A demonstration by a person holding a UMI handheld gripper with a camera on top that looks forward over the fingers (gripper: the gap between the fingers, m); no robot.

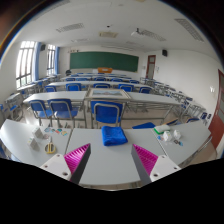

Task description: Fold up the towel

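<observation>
1. Tongs [113, 160] sit nearest the camera, spread wide and holding nothing, with bare bench showing between the two pink pads [78, 158]

2. Just beyond the fingertips the white bench [110, 172] runs flat, and the blue towel [114, 135] lies on it a little ahead of the tongs and roughly in line with the gap between them, already bunched or folded into a thick small bundle

3. Judging from that, the first risk is a bad pinch: coming down on the whole bundle would likely catch several layers at once, so the towel would lift as a lump instead of opening along one edge

4. A low approach could also push the cloth forward along the smooth bench, since nothing pins it down, and it lies not far from the far edge

5. To the right of the towel lie another blue item [143, 126] and some small white things [172, 133] I cannot identify; a wide sweep while folding could knock into them

6. To the left, a small yellowish thing [50, 148] sits on the bench, well apart from the towel, and looks less likely to be disturbed

7. Farther out are rows of desks with blue chairs [107, 112] and a green chalkboard [103, 60] on the back wall, none of it within reach of the work
</observation>
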